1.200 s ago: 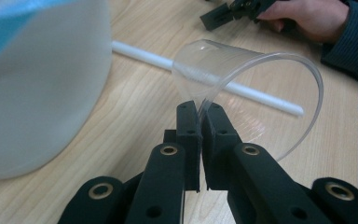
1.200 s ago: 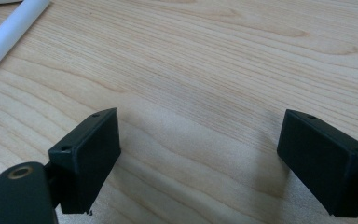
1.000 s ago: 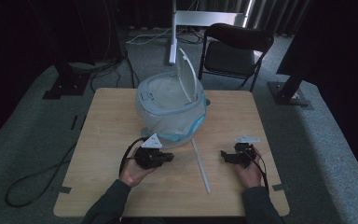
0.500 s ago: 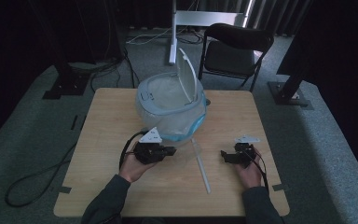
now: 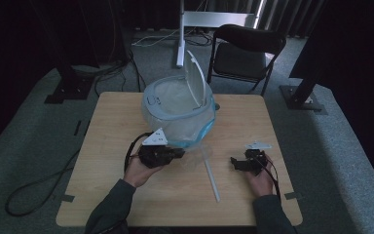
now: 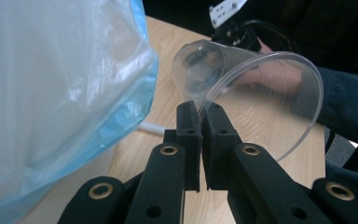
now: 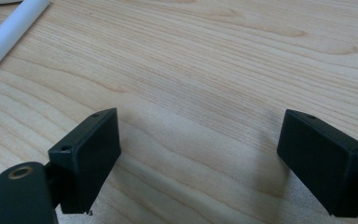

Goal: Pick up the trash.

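A clear plastic cup (image 6: 261, 93) is tilted on its side above the table, its mouth toward the camera in the left gripper view. My left gripper (image 6: 199, 109) is shut on the cup's thin rim, right beside the bin's blue-edged plastic liner (image 6: 51, 93). From above, the left gripper (image 5: 177, 154) hangs at the front of the round bin (image 5: 177, 109), whose lid stands up. My right gripper (image 5: 233, 162) rests low over the wooden table (image 5: 126, 204) at the right, and its jaws (image 7: 200, 140) stand wide open over bare wood.
A white tube (image 5: 210, 173) lies on the table between the two hands, and its end (image 7: 9, 32) lies far left of the right gripper. A black folding chair (image 5: 246, 48) stands behind the table. Stand bases and cables lie on the floor around it.
My left gripper has lifted a little with the cup in it, staying close to the bin's front. The right hand has kept still.
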Motion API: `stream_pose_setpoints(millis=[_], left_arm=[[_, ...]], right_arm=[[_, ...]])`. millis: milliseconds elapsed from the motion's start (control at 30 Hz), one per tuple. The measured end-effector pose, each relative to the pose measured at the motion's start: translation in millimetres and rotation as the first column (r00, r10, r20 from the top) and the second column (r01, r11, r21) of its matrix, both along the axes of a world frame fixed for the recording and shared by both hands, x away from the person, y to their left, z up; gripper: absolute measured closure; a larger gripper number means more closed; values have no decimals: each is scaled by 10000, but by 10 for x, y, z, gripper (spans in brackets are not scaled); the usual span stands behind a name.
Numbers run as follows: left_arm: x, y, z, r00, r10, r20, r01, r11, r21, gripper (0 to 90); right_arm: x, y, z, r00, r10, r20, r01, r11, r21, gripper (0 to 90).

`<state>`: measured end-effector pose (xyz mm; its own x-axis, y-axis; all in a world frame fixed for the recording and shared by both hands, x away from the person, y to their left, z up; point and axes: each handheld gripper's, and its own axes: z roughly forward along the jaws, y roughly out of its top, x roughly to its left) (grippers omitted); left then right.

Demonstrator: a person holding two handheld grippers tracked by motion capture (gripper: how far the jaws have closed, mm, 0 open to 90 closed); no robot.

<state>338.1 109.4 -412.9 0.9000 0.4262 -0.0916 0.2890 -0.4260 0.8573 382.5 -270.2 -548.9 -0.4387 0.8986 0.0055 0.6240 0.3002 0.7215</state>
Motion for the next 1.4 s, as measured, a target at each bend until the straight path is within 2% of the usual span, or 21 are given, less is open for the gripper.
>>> stream_pose_setpoints(millis=[500,800,1400], left_arm=[[22,-8,222,9991,-120,404,124,9999,-106,862],[37,28,368,9981,-134,601,161,9989,-450,862],[82,161,663,9927,236,1182,-142,9968,-793,861]], right_arm=[[-3,3,0,10000,-34,-16,34,10000,7,121],[-3,2,0,10000,-25,-10,25,10000,1,121],[-4,2,1,10000,-24,-22,24,10000,-1,121]])
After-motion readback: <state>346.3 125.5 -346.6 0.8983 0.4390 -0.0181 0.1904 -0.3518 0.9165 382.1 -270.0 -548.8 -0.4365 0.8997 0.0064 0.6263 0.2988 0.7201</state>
